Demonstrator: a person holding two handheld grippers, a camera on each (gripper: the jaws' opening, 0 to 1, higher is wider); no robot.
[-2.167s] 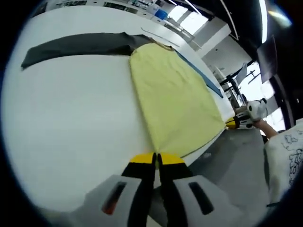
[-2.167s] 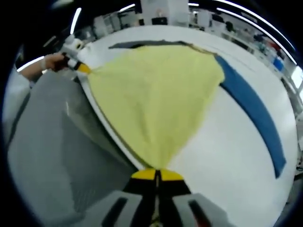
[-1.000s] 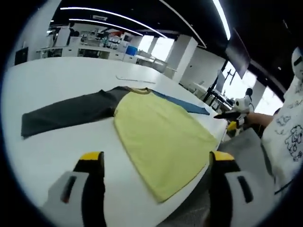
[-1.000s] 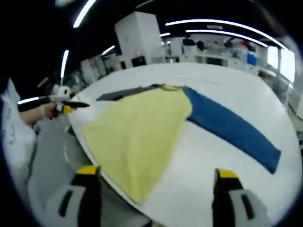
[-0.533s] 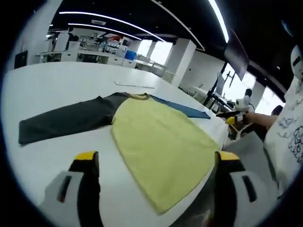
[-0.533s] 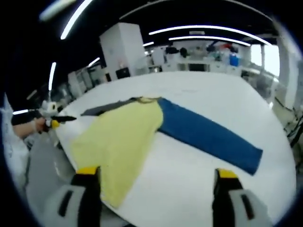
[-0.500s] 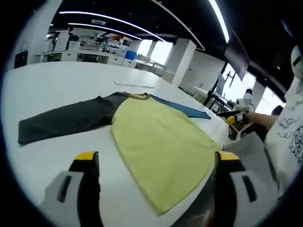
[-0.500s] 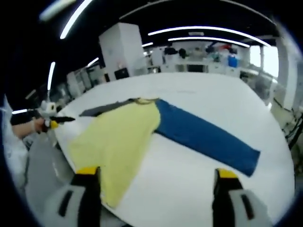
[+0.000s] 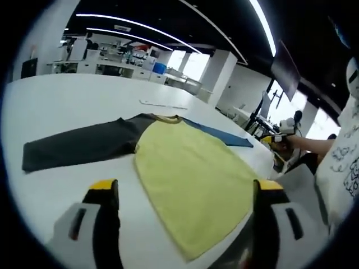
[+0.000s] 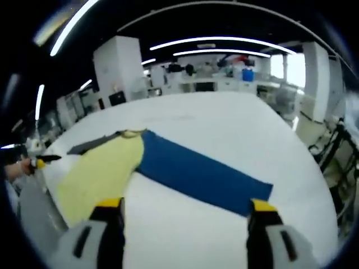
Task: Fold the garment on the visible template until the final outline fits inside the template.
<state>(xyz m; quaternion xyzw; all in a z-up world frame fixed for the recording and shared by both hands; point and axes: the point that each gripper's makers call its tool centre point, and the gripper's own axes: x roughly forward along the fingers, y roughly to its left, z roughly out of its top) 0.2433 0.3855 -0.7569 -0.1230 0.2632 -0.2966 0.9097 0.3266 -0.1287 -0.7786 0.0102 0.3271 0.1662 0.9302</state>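
A broad white tabletop (image 9: 67, 106) in a bright open-plan workshop carries a long-sleeved garment (image 9: 190, 174) spread flat, its yellow body lying toward the near edge. In the left gripper view, the dark grey sleeve (image 9: 78, 147) stretches away to the left, while the left claw (image 9: 182, 193) hovers above the hem with its jaws wide apart, holding nothing. In the right gripper view, the blue sleeve (image 10: 202, 175) runs out across the tabletop, and the right claw (image 10: 185, 210) likewise stands wide open and empty above it.

Open-plan lab: strip lights (image 9: 140, 25), workbenches (image 10: 224, 84)
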